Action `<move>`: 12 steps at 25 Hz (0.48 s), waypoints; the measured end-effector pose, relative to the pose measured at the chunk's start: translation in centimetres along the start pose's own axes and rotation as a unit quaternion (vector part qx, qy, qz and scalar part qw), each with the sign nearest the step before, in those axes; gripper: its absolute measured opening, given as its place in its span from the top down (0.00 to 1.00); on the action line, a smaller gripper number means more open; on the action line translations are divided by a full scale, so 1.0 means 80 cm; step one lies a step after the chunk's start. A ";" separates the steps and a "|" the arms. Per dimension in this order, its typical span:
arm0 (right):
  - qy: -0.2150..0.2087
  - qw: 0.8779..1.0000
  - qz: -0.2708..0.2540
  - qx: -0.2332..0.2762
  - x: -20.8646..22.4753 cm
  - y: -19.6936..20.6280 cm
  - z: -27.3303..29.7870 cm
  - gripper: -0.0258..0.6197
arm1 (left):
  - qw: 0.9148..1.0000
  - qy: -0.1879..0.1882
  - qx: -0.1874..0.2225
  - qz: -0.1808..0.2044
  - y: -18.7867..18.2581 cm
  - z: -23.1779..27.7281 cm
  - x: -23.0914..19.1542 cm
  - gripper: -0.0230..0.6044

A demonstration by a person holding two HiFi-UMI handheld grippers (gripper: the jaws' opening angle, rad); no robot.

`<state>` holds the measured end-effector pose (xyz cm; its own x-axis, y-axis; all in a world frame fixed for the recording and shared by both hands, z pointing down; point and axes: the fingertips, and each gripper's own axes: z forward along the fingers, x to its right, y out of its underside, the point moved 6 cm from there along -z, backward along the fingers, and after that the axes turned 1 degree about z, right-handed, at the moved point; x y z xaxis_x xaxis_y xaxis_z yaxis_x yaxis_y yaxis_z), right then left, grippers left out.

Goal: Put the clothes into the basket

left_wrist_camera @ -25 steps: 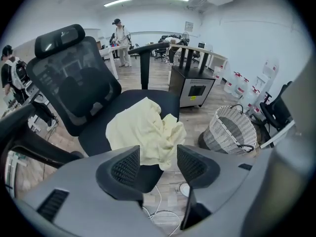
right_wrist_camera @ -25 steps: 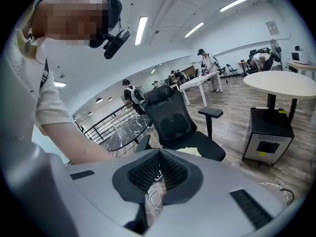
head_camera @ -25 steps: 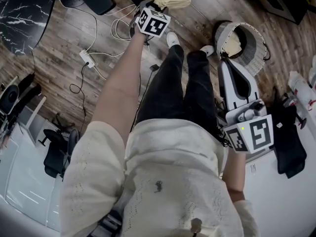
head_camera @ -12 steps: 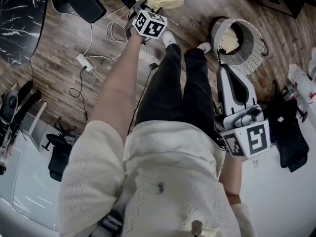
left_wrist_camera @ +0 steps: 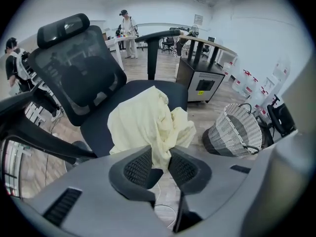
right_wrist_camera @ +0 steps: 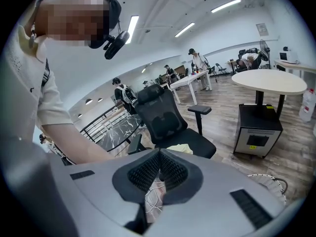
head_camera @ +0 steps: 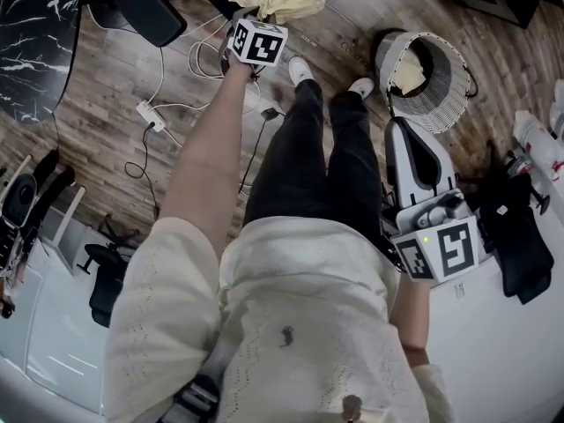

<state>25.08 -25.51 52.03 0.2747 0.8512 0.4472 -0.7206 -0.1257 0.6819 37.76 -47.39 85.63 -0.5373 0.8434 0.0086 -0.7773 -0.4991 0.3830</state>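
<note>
Nearest to the camera on the left gripper (left_wrist_camera: 160, 154), the two ribbed pads stand partly apart. They have just been closing, and a hanging fold of the pale yellow garment (left_wrist_camera: 148, 122) runs down between them, with cloth touching both pads, so I read this as a pinch on the fold and not an empty bite. The garment lies straight ahead of and just above these jaws. It is a crumpled heap on the front of the dark office chair seat (left_wrist_camera: 170, 89), and its loose end trails over the seat edge toward the gripper, so its long line runs roughly along the gripper's own pointing direction. From the head view the left arm is stretched far forward to the chair, while the right gripper (right_wrist_camera: 159, 156) hangs back beside the person's right hip with its jaws pressed together on nothing. Beyond the chair, off to the right as the left gripper sees it, the woven basket (left_wrist_camera: 234, 130) stands on the wooden floor, well apart from the seat. It is just ahead of the person's right foot, and a cream piece of clothing (head_camera: 407, 76) already lies inside it. The left hand is the one at the garment and the right is nearer the basket, so the carry will likely run rightward across the person's front.
</note>
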 end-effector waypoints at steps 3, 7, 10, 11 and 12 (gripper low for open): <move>-0.001 1.000 -0.015 -0.003 -0.004 0.000 0.001 0.95 | 1.000 0.014 -0.006 -0.002 0.001 -0.005 0.002 0.85; 0.000 1.000 -0.023 -0.002 -0.007 0.001 -0.006 0.95 | 0.999 0.030 0.008 -0.027 0.001 -0.018 0.008 0.87; -0.001 1.000 -0.019 0.000 -0.005 0.006 -0.018 0.95 | 0.998 0.038 0.025 -0.047 -0.001 -0.033 0.020 0.88; -0.001 1.000 -0.016 0.001 -0.005 0.007 -0.021 0.95 | 0.997 0.040 0.030 -0.051 -0.001 -0.038 0.024 0.88; -0.002 1.000 -0.015 0.003 -0.006 0.008 -0.024 0.95 | 0.997 0.043 0.035 -0.054 0.000 -0.043 0.028 0.88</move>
<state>23.26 -24.99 51.12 0.2979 0.8529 0.4287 -0.7085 -0.1034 0.6981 35.44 -46.17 82.43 -0.4802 0.8698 -0.1136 -0.8088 -0.3889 0.4412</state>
